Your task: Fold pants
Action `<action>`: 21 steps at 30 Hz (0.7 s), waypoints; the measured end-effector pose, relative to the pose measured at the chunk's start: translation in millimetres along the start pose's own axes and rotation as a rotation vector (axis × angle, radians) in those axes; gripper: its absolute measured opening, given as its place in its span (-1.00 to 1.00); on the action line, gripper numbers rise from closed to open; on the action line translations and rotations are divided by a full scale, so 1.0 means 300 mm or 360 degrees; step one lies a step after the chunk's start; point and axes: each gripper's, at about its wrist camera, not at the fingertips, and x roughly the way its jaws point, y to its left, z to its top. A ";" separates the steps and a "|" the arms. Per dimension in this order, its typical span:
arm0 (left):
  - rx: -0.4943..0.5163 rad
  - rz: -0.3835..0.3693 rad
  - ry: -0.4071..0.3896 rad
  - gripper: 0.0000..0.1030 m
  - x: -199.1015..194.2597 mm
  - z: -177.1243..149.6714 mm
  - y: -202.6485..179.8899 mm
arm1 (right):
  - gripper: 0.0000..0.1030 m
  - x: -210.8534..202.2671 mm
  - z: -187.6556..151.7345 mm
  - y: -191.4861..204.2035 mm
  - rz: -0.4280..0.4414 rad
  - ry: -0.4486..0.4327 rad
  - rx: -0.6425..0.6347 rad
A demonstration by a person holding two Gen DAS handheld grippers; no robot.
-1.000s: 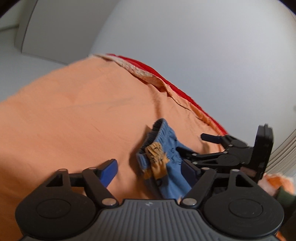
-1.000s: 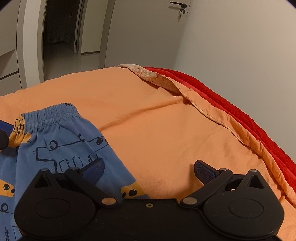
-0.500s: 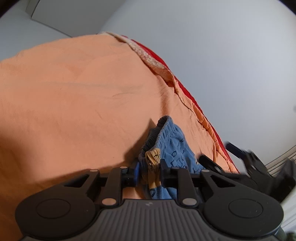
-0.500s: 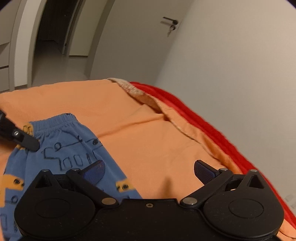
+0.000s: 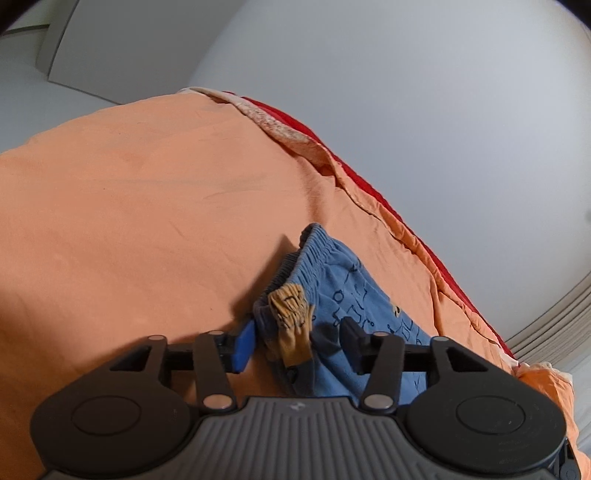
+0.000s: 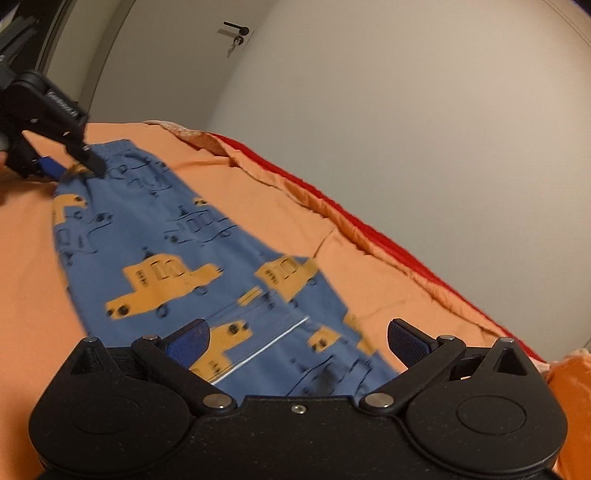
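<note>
Blue pants (image 6: 155, 236) with yellow car prints lie stretched along the orange bed sheet (image 6: 29, 280). In the left wrist view the bunched waistband (image 5: 295, 295) sits between the blue pads of my left gripper (image 5: 297, 345), whose jaws stand partly apart around it without pressing it. That gripper also shows at the far end of the pants in the right wrist view (image 6: 70, 166). My right gripper (image 6: 295, 336) is open above the pants' near end, holding nothing.
A red blanket (image 6: 369, 236) runs along the bed's right edge against a pale wall (image 6: 406, 129). A door with a dark handle (image 6: 236, 27) stands beyond the bed. Bare orange sheet (image 5: 129, 221) lies left of the pants.
My left gripper closed on the waistband half a second ago and has now opened partly. My right gripper has drawn back along the pants to their near end, staying open.
</note>
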 end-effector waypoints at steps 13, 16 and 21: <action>-0.0045 0.0023 -0.0015 -0.04 0.003 -0.001 0.002 | 0.98 -0.021 -0.041 0.058 0.0062 -0.0087 0.0006; 0.0015 0.0102 -0.0034 -0.45 -0.006 -0.005 -0.028 | 0.98 -0.033 -0.037 0.050 0.0065 -0.0106 0.0016; 0.0227 0.0138 -0.0100 -0.67 -0.054 0.010 -0.133 | 0.99 -0.063 -0.034 0.012 0.0058 -0.0107 0.0097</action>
